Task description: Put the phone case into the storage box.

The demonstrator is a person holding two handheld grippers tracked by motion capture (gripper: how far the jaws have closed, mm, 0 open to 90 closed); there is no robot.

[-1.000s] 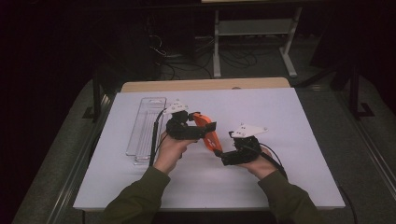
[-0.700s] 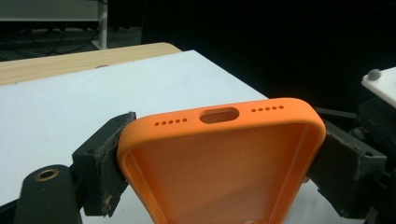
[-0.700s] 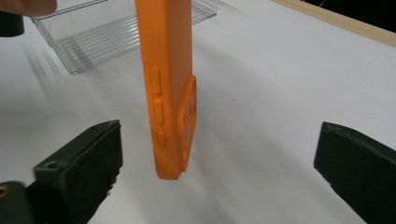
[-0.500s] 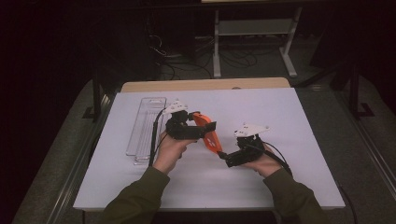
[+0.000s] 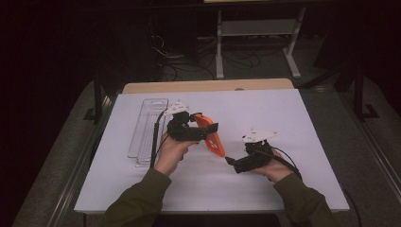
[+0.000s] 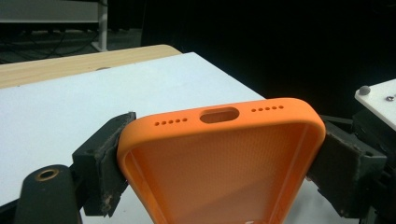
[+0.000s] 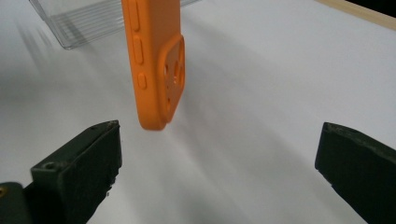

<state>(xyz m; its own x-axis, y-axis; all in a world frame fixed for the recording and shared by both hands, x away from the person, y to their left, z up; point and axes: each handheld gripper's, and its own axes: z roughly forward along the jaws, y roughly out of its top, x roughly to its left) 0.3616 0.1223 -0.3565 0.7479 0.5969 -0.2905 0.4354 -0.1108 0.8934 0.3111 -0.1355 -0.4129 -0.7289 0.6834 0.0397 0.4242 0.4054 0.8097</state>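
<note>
phone case (image 6: 219,158): orange, empty, held off the white table (image 5: 283,109) so its sides stay reachable
right gripper (image 5: 232,163): nearest, jaws just spread wide, nothing between, backed off case's camera end
left gripper (image 5: 208,132): clamped across case's width
clear tray (image 5: 146,125): far left, unused

Orange phone case (image 6: 219,163): matt, soft-looking rubbery plastic, finely textured inside. Storage box (image 5: 147,127): clear, ribbed plastic. Table (image 5: 283,113): smooth matt white sheet; bare wood along far edge.
</note>
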